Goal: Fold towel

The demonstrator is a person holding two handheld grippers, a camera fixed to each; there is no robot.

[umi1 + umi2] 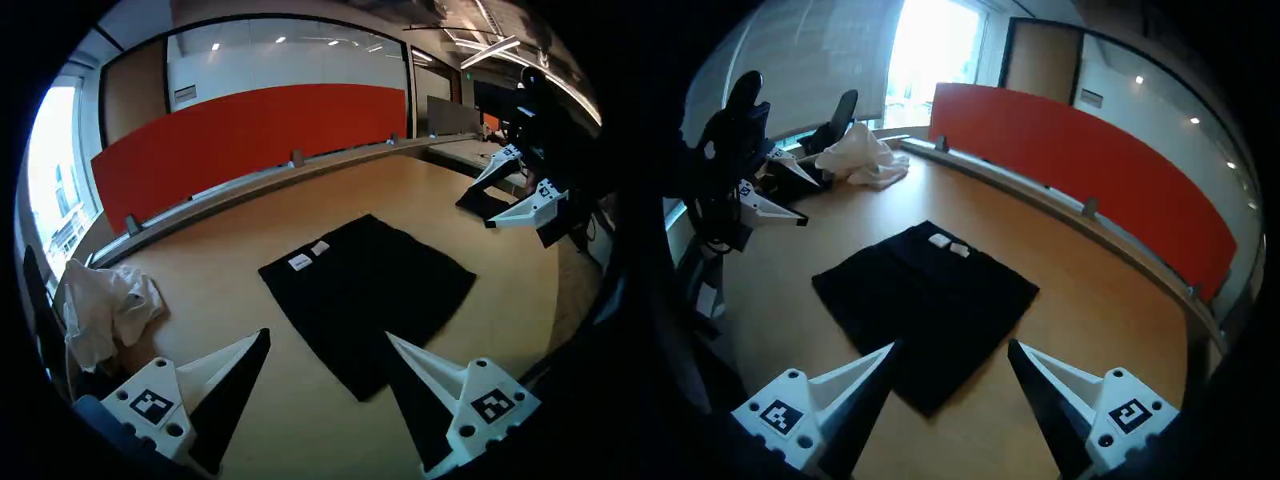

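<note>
Your left hand-held gripper point(326, 334) has its two fingers spread wide apart, closed on nothing. In the left gripper view they point across the worktop point(384, 184) toward the towel point(368, 296), and the near corner of the cloth shows in the gap between the fingertips. Your right hand-held gripper point(953, 344) is spread the same way, with its fingers aimed at the towel point(920, 304) from the other side and the near edge of the cloth lying between its tips.

The towel is black and lies flat on the pale wooden worktop point(1088, 304), roughly in the middle, as a neat rectangle. One part of it looks doubled over, with a fold line running across it. Two small white labels point(310, 254) sit side by side on its top near one edge, and the right gripper view shows them point(949, 245) on the far side of the cloth.

Each camera also catches your other tool. The right hand-held gripper point(474, 214) hangs beyond the far corner of the towel in the left gripper view. The left one point(812, 202) is off to the left in the right gripper view.

A crumpled white cloth point(108, 308) lies heaped at the worktop's edge, well apart from the towel, just beside a dark chair point(844, 108). A long red partition point(256, 136) runs along the back of the worktop.
</note>
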